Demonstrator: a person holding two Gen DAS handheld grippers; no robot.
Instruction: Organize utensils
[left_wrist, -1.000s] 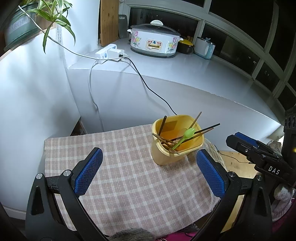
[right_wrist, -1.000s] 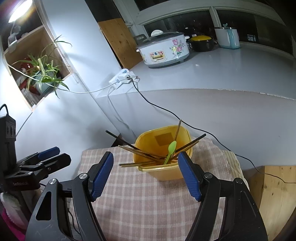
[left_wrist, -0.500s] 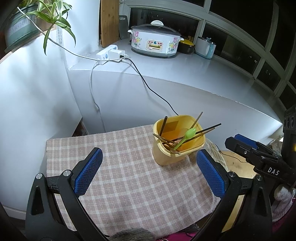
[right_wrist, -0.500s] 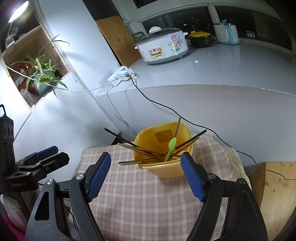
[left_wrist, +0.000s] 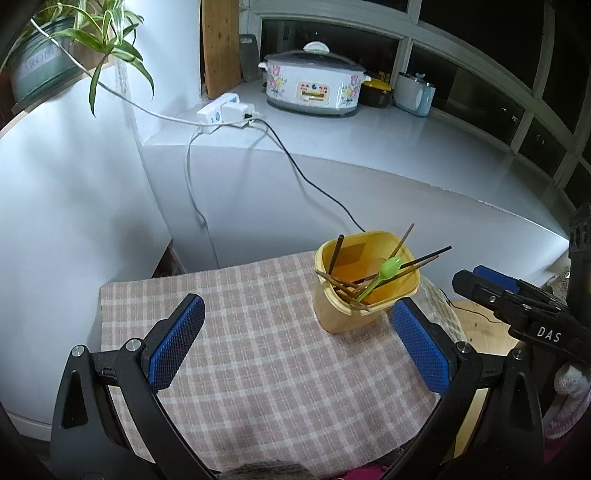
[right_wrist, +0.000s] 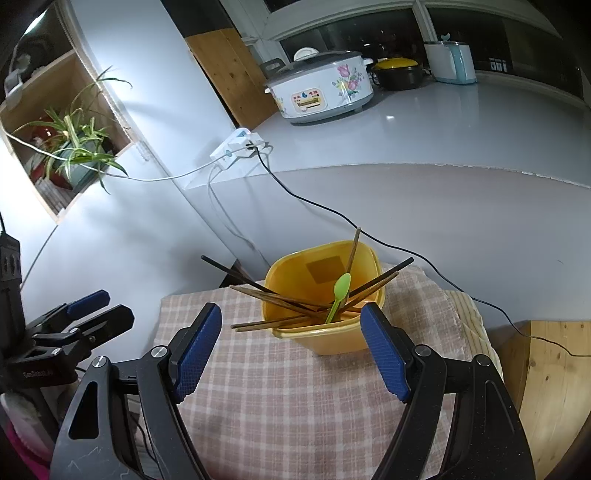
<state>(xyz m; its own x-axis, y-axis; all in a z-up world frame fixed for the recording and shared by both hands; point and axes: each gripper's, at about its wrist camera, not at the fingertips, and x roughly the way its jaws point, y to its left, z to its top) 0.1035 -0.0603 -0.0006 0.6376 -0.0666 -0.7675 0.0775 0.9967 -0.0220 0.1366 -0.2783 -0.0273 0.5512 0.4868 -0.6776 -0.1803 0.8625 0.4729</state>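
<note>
Both grippers, left gripper (left_wrist: 295, 332) and right gripper (right_wrist: 291, 332), spread wide and empty, yellow container (right_wrist: 325, 291) just ahead (chopsticks (right_wrist: 266, 293) splayed outward), checked cloth (left_wrist: 258, 350) beneath, black cable (right_wrist: 406, 251) beyond.

You see a woven checked cloth (left_wrist: 273, 354), matt and soft, under a smooth yellow plastic container (left_wrist: 364, 280) with a faint sheen. The chopsticks (right_wrist: 280, 299) in it look like dark, matt wood; the green spoon (right_wrist: 340, 291) is glossy plastic. Your left gripper (left_wrist: 295, 343) and right gripper (right_wrist: 291, 343) have matt black plastic arms, bright metal rivets and blue pads (right_wrist: 195, 350) with a rough, knurled texture. The counter (left_wrist: 406, 147) behind looks smooth and semi-glossy.
</note>
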